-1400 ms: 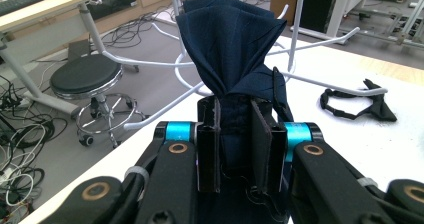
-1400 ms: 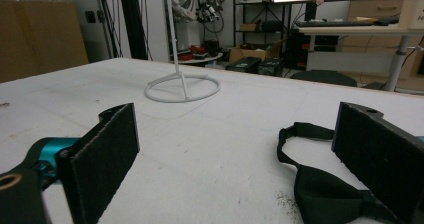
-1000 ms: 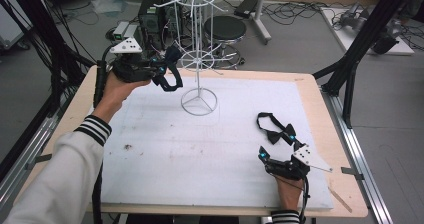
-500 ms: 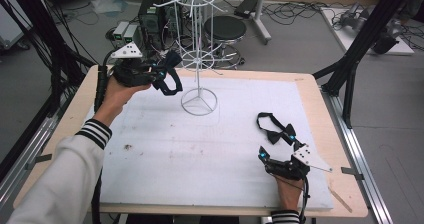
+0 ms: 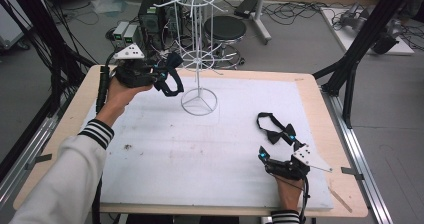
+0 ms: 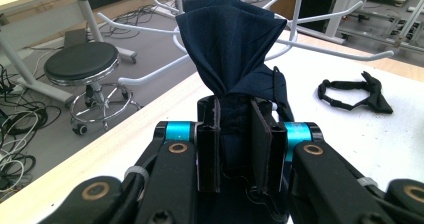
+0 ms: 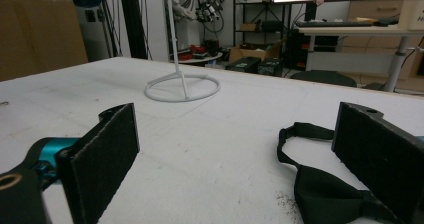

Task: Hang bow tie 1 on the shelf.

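A navy bow tie (image 6: 235, 49) is pinched by the left gripper (image 5: 167, 76) beside the rack (image 5: 199, 59); the right gripper (image 5: 277, 154) is spread near the surface (image 5: 200, 149) edge.

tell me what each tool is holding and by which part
The left tool pinches a navy bow tie at its middle knot. The right tool is open, holding nothing.

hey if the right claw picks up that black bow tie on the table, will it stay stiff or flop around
Probably floppy: the black bow tie lies slack on the table, its strap in a loose loop. The navy bow tie pinched in the left claw creases and its strap dangles. It looks light, so the open right claw may need little force.
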The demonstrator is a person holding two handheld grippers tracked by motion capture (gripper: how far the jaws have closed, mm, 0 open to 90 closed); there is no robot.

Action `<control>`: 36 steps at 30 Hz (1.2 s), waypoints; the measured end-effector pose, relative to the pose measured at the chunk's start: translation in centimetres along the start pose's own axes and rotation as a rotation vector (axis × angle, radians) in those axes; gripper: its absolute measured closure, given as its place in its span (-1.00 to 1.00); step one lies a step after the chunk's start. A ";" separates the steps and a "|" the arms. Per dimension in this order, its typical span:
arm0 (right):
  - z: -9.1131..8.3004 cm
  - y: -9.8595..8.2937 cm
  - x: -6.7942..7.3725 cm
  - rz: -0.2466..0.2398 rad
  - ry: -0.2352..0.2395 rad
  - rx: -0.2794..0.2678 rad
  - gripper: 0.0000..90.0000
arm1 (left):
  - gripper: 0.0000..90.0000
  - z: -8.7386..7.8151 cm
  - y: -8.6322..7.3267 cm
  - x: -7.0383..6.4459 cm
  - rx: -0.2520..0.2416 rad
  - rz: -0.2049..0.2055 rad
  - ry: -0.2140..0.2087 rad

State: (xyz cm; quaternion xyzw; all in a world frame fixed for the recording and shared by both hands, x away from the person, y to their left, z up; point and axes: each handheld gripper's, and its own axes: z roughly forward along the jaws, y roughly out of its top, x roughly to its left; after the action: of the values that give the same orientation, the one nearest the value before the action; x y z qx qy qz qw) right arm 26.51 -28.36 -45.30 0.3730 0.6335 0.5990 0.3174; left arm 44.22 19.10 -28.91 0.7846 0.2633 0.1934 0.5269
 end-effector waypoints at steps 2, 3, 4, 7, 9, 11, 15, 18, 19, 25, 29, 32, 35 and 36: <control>0.0 0.0 0.1 0.006 0.000 0.003 -0.91 | 0.67 0.1 -0.1 0.0 -0.004 -0.010 0.000; 0.0 0.0 0.1 0.005 0.001 0.004 -0.91 | 0.67 0.2 -0.2 0.1 -0.006 -0.014 0.001; 0.0 0.0 0.1 0.005 0.001 0.004 -0.91 | 0.67 0.2 -0.3 0.1 -0.010 -0.018 0.004; 0.0 0.0 0.0 0.003 0.000 0.002 -0.91 | 0.67 0.2 -0.5 0.2 -0.018 -0.029 0.003; 0.0 0.0 0.0 0.006 0.001 0.004 -0.91 | 0.67 0.1 -0.6 0.3 -0.019 -0.033 0.004; 0.0 0.0 0.0 0.006 0.002 0.004 -0.91 | 0.67 0.0 -0.5 0.3 -0.022 -0.028 0.006; 0.0 0.0 0.1 0.005 0.001 0.006 -0.91 | 0.67 0.1 -0.6 0.2 -0.009 -0.021 0.010; 0.0 0.0 0.1 0.003 0.000 0.006 -0.91 | 0.67 0.2 -0.8 0.2 -0.006 -0.025 0.010; 0.0 0.0 0.1 0.005 0.002 0.005 -0.91 | 0.67 0.3 -0.8 0.1 -0.004 -0.025 0.010; 0.0 0.0 0.0 0.005 0.001 0.004 -0.91 | 0.67 0.7 -0.8 -0.1 0.006 -0.013 0.016; 0.0 0.0 0.1 0.006 0.001 0.004 -0.91 | 0.67 1.0 -0.8 -0.3 0.016 -0.003 0.024; 0.0 0.0 0.0 0.003 0.001 0.002 -0.91 | 0.67 1.4 -1.0 -0.4 0.016 -0.010 0.028; 0.0 0.0 0.0 0.005 0.001 0.004 -0.91 | 0.67 1.8 -1.1 -0.5 0.019 -0.013 0.033; 0.0 0.0 0.0 0.005 0.001 0.004 -0.91 | 0.67 1.9 -1.2 -0.6 0.017 -0.016 0.036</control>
State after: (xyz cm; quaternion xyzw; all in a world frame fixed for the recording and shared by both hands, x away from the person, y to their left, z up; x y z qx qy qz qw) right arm 26.46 -28.34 -45.30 0.3750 0.6339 0.5988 0.3146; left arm 44.61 17.75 -30.70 0.7833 0.2804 0.2011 0.5171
